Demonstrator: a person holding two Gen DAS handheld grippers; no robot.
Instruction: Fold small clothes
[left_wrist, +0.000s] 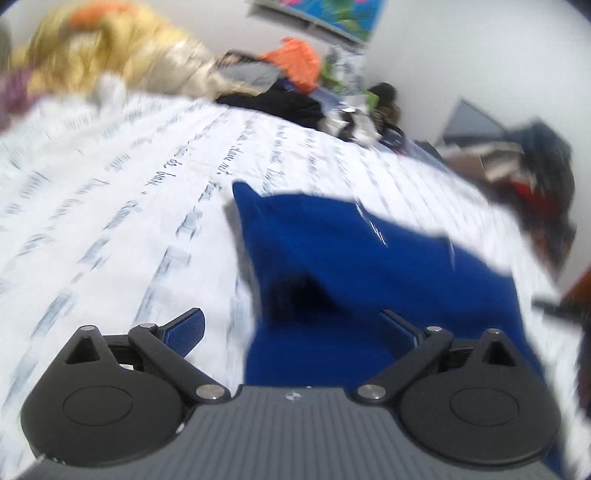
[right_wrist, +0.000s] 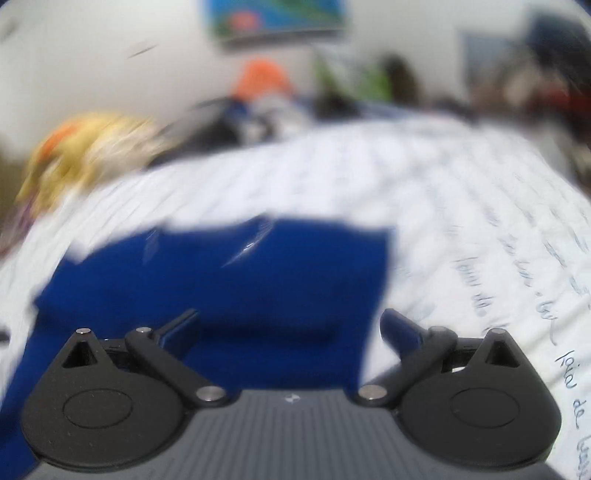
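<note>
A royal-blue garment (left_wrist: 351, 258) lies spread on the white bedsheet with printed script (left_wrist: 110, 221). My left gripper (left_wrist: 291, 328) hangs over its left edge, jaws wide apart, the left pad over the sheet and the right pad over the cloth; nothing is pinched. In the right wrist view the same blue garment (right_wrist: 240, 280) fills the lower left. My right gripper (right_wrist: 290, 332) hovers over its right edge, open, with the right finger over the white sheet (right_wrist: 461, 221). Both views are blurred by motion.
A yellow and orange heap of cloth (left_wrist: 103, 51) sits at the far left of the bed. Black, orange and green clothes (left_wrist: 291, 81) are piled along the back by the wall. More dark and red items (left_wrist: 524, 173) lie at the right.
</note>
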